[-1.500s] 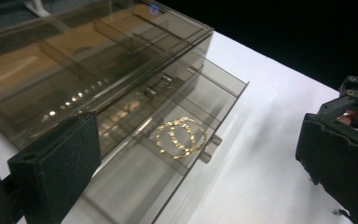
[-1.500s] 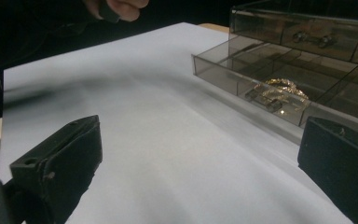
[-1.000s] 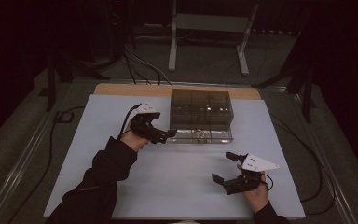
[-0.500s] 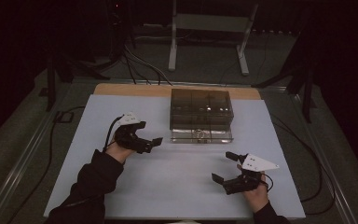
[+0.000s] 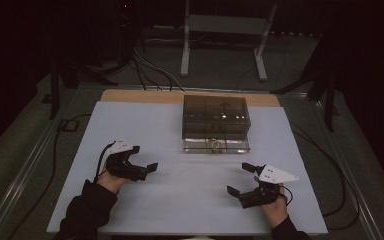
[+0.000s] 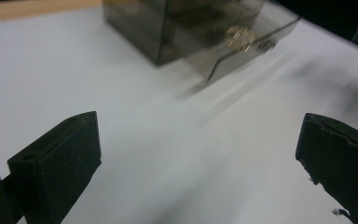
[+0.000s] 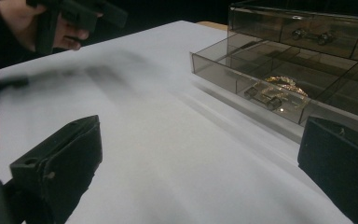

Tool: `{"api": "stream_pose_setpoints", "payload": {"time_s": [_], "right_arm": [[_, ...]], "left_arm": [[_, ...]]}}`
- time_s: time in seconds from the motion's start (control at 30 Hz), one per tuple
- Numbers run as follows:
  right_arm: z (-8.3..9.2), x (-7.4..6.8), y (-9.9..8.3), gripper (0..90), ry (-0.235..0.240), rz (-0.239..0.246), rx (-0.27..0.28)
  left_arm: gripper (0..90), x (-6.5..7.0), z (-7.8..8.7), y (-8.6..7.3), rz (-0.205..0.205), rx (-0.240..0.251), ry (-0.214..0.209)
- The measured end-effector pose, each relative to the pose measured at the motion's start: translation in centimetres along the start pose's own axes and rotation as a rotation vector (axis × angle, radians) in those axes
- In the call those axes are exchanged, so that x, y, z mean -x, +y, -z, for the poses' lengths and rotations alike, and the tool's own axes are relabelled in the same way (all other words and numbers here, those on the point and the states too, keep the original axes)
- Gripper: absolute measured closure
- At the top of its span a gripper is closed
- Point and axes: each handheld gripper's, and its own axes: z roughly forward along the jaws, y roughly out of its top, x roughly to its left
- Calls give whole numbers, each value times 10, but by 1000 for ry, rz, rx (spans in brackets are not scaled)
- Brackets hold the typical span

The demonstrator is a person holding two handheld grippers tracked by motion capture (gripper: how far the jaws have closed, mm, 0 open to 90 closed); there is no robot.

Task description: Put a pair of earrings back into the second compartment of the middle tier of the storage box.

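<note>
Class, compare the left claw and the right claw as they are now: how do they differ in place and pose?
The left claw is at the table's left, pointing right; the right claw is at the right, pointing left. The left claw sits farther from the table's near edge than the right claw. Both are open, holding nothing, apart from the smoky drawer box.

Black sleeves (image 5: pixel 87 212); black blocky jaws; grey three-cornered plates; black cables.

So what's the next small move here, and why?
Probably bring the left gripper back toward the drawer: the drawer stands pulled out of the box with jewellery inside, and both grippers are open, empty and apart from it, right gripper included.
</note>
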Motion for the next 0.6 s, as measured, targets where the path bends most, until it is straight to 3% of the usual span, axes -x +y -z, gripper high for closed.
{"api": "stream_pose_setpoints", "payload": {"time_s": [0.4,0.6], "right_arm": [[0,0,0,0,-3,1,-4],[-1,0,0,0,0,1,-5]], "left_arm": [[10,-1,31,-38,24,39,33],[10,-5,41,-59,57,40,47]]}}
